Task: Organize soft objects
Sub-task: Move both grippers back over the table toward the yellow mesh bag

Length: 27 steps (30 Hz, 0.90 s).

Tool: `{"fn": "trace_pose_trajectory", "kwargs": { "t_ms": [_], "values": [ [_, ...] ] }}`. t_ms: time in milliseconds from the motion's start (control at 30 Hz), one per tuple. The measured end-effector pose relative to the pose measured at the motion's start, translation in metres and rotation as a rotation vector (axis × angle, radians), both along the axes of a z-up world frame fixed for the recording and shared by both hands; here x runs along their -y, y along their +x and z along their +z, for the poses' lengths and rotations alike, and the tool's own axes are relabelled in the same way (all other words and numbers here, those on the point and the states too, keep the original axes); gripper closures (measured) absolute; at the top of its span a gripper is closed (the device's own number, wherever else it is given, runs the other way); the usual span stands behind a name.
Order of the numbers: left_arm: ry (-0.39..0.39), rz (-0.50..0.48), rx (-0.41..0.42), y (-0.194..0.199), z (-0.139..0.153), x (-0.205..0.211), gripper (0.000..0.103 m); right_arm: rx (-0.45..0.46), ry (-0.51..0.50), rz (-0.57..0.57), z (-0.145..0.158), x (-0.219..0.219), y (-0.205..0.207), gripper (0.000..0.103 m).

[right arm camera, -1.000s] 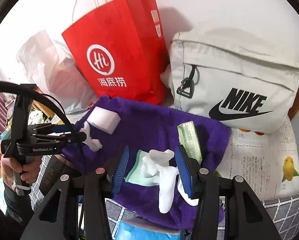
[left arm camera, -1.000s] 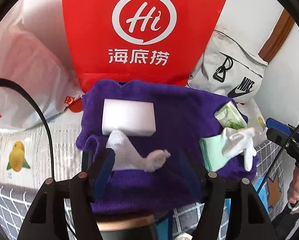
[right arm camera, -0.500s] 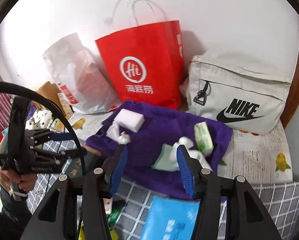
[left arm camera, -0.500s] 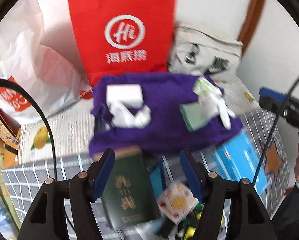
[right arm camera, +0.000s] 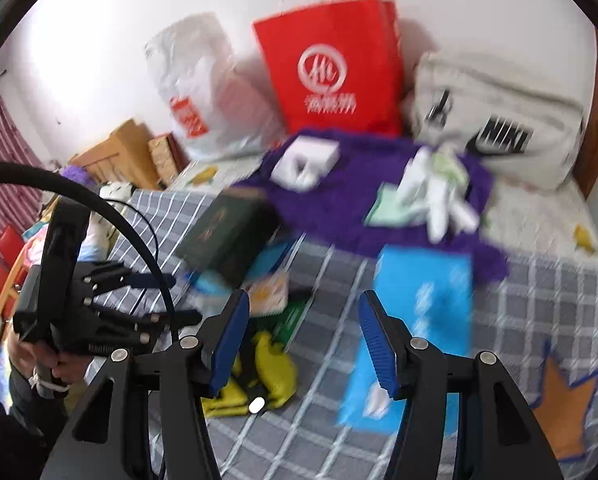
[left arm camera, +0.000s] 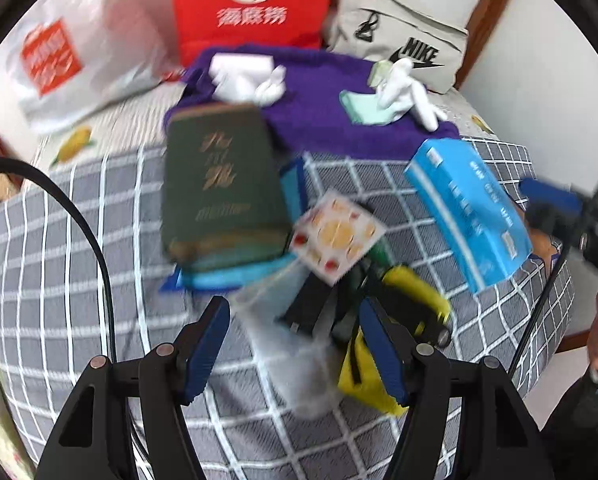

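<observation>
The purple towel point(left arm camera: 319, 120) lies at the far end of the checked bed point(left arm camera: 79, 260), carrying white socks point(left arm camera: 403, 88) and a sponge point(left arm camera: 239, 72), well beyond both tools. Left tool point(left arm camera: 293, 344) gapes empty; right tool point(right arm camera: 303, 336) is empty, jaws spreading.

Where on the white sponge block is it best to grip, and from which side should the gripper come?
Grip the white sponge block across its two long flat sides, coming down from above. It lies flat on the purple towel, so its top is exposed. A crumpled white cloth lies against its near right corner, so closing on the left half would probably avoid pinching that too.
</observation>
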<state>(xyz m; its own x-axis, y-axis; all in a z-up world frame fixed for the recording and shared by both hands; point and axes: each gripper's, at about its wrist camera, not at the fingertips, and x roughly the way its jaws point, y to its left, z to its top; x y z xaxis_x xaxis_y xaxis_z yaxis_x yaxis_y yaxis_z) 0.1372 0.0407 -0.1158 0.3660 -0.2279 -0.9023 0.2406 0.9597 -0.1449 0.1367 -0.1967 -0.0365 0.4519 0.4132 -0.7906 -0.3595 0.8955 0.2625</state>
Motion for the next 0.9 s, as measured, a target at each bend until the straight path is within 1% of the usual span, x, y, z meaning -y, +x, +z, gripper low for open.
{"fn": "trace_pose_trajectory", "kwargs": {
  "t_ms": [100,200,267,367,433,500,533,567,633,667,767,867,900],
  "values": [
    [0.011,0.052,-0.007,-0.009,-0.007,-0.013,0.037,-0.053,0.021,0.035,-0.020,-0.014,-0.018,0.046],
    [0.034,0.064,0.011,-0.019,-0.010,-0.017,0.037,-0.076,-0.004,0.067,-0.034,-0.028,-0.030,0.046],
    [0.015,0.059,0.016,-0.026,-0.010,-0.017,0.037,-0.086,-0.042,0.070,-0.044,-0.035,-0.037,0.046],
    [-0.016,0.063,0.022,-0.034,-0.010,-0.019,0.037,-0.103,-0.066,0.060,-0.053,-0.042,-0.042,0.048],
    [-0.025,0.065,0.026,-0.038,-0.010,-0.021,0.037,-0.083,-0.081,0.082,-0.055,-0.049,-0.048,0.048],
    [-0.037,0.076,0.027,-0.040,-0.011,-0.026,0.037,-0.043,-0.089,0.128,-0.053,-0.058,-0.056,0.053],
    [-0.044,0.082,0.029,-0.041,-0.011,-0.029,0.037,-0.026,-0.091,0.156,-0.053,-0.064,-0.059,0.059],
    [-0.054,0.090,0.033,-0.042,-0.010,-0.033,0.037,-0.021,-0.090,0.173,-0.052,-0.068,-0.060,0.064],
    [-0.067,0.101,0.040,-0.044,-0.008,-0.039,0.038,-0.028,-0.091,0.207,-0.056,-0.078,-0.057,0.070],
    [-0.072,0.103,0.045,-0.046,-0.007,-0.042,0.037,-0.037,-0.104,0.217,-0.060,-0.083,-0.055,0.073],
    [-0.085,0.102,0.057,-0.050,-0.006,-0.047,0.037,-0.053,-0.169,0.236,-0.073,-0.094,-0.047,0.074],
    [-0.088,0.096,0.063,-0.053,-0.007,-0.051,0.037,-0.039,-0.286,0.221,-0.082,-0.099,-0.043,0.075],
    [-0.087,0.094,0.064,-0.053,-0.008,-0.052,0.037,-0.035,-0.307,0.227,-0.083,-0.101,-0.042,0.075]
  ]
}}
